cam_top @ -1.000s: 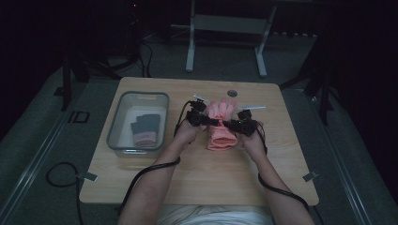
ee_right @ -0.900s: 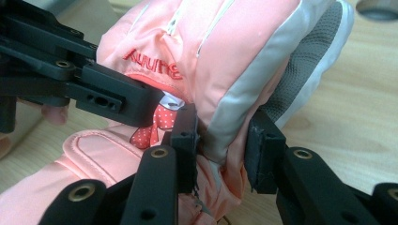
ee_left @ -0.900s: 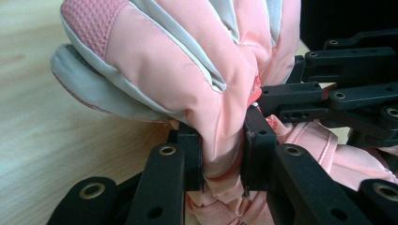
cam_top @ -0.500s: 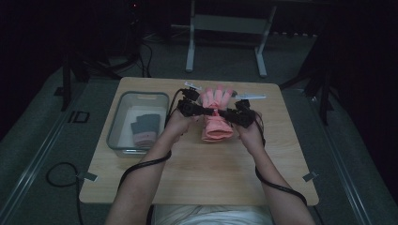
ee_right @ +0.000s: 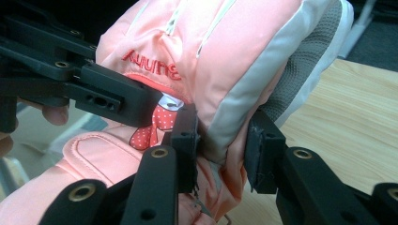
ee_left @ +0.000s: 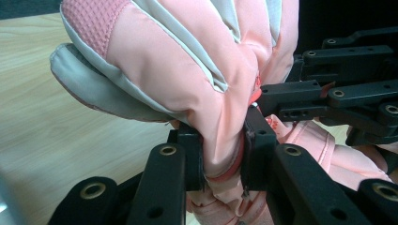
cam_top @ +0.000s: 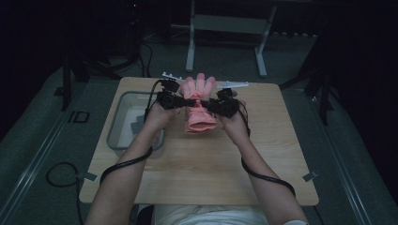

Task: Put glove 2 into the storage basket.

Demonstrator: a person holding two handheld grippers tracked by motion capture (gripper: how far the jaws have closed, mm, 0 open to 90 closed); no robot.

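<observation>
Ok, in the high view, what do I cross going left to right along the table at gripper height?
Clear bin → left gripper → pink glove → right gripper → bare wooden table.

Dim lab: cabled floor (cam_top: 56, 173), frame stand (cam_top: 225, 28).

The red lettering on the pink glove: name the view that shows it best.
The right gripper view: the red lettering sits close and sharp on the pink glove. The left gripper view gives the glove's other side; the high view shows the glove too small.

A wooden table (cam_top: 202, 164) bears a clear bin (cam_top: 123, 123).
</observation>
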